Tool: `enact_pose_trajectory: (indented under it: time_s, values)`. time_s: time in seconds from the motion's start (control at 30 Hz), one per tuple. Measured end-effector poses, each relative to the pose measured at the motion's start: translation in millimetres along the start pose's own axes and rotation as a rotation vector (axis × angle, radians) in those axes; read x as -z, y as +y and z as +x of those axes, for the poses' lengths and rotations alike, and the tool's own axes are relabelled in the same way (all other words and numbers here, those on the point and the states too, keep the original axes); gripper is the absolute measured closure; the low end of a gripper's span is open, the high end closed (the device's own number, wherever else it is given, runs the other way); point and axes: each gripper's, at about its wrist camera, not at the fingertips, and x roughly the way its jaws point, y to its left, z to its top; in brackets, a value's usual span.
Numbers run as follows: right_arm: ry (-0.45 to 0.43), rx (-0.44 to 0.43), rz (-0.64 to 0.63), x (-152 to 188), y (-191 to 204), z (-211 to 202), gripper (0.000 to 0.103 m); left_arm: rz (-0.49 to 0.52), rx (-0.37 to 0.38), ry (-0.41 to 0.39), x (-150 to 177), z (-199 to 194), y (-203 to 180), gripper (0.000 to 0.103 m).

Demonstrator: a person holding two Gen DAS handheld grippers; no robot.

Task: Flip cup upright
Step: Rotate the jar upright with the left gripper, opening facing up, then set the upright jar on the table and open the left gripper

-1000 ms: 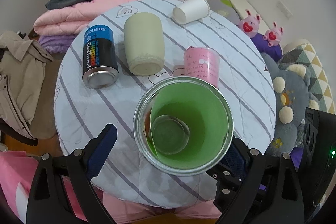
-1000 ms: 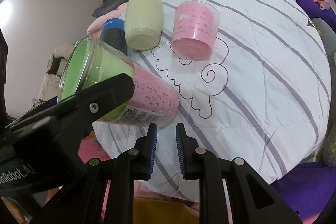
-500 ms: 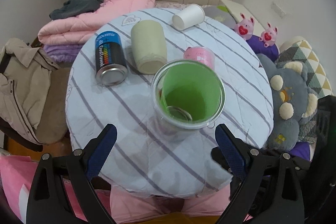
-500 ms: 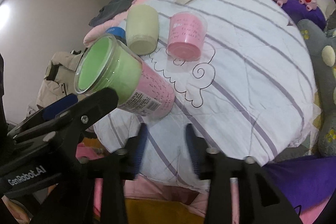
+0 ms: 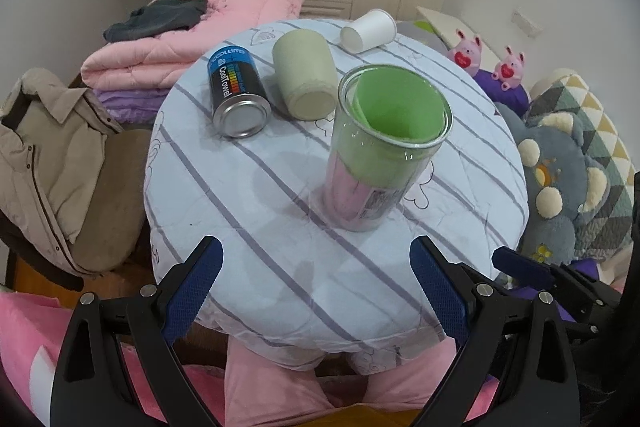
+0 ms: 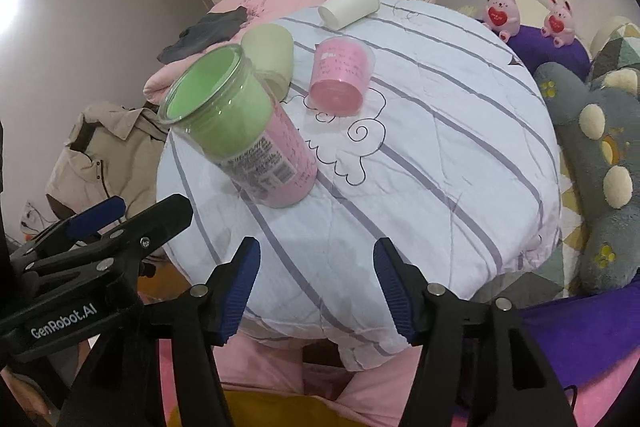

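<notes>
Green-lined clear cup (image 5: pixel 386 147) now upright on desk (image 5: pixel 280 227); left gripper (image 5: pixel 316 291) let go, backed off wide; right gripper (image 6: pixel 318 287) opened wide too. Flip looks done.

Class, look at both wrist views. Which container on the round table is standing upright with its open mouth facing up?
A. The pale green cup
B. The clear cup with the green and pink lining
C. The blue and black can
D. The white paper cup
B: the clear cup stands on its base, mouth up, while the white paper cup, can and pale green cup lie on their sides.
</notes>
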Motion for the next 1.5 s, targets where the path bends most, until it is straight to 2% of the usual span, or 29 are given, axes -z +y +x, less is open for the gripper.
enact_pose_trajectory:
  time_s: [0.13,0.27,0.43,0.57,0.73,0.9,0.97,1.3,1.5]
  values:
    - [-0.012,0.015,-0.009,9.7,4.2,-1.3,0.038,0.019,0.009,-0.041,7.4,-2.5,3.6,0.007]
    - [-0.054,0.079,-0.027,16.0,7.9,-2.9,0.026,0.043,-0.015,-0.089,12.5,-4.4,7.1,0.007]
    - [-0.095,0.138,-0.029,19.6,8.0,-5.7,0.026,0.048,-0.003,-0.134,16.2,-3.3,15.2,0.007]
    - [-0.144,0.160,-0.018,20.8,5.7,-8.4,0.026,0.081,-0.046,-0.180,19.1,-0.3,16.7,0.007]
    - [-0.231,0.163,0.005,22.5,3.4,-18.8,0.025,0.115,-0.066,-0.241,22.7,0.9,16.0,0.007]
    - [-0.294,0.124,-0.002,24.4,6.1,-25.1,0.025,0.112,-0.049,-0.289,24.6,0.8,16.3,0.007]
    - [-0.321,0.133,-0.019,25.2,7.9,-26.2,0.024,0.106,-0.046,-0.311,25.0,1.2,16.4,0.007]
    - [-0.398,0.183,-0.081,23.9,8.0,-26.2,0.024,0.098,-0.016,-0.395,25.2,-0.4,13.5,0.006]
    - [-0.423,0.157,-0.077,25.8,4.2,-25.6,0.024,0.088,-0.026,-0.426,27.1,1.1,12.5,0.005]
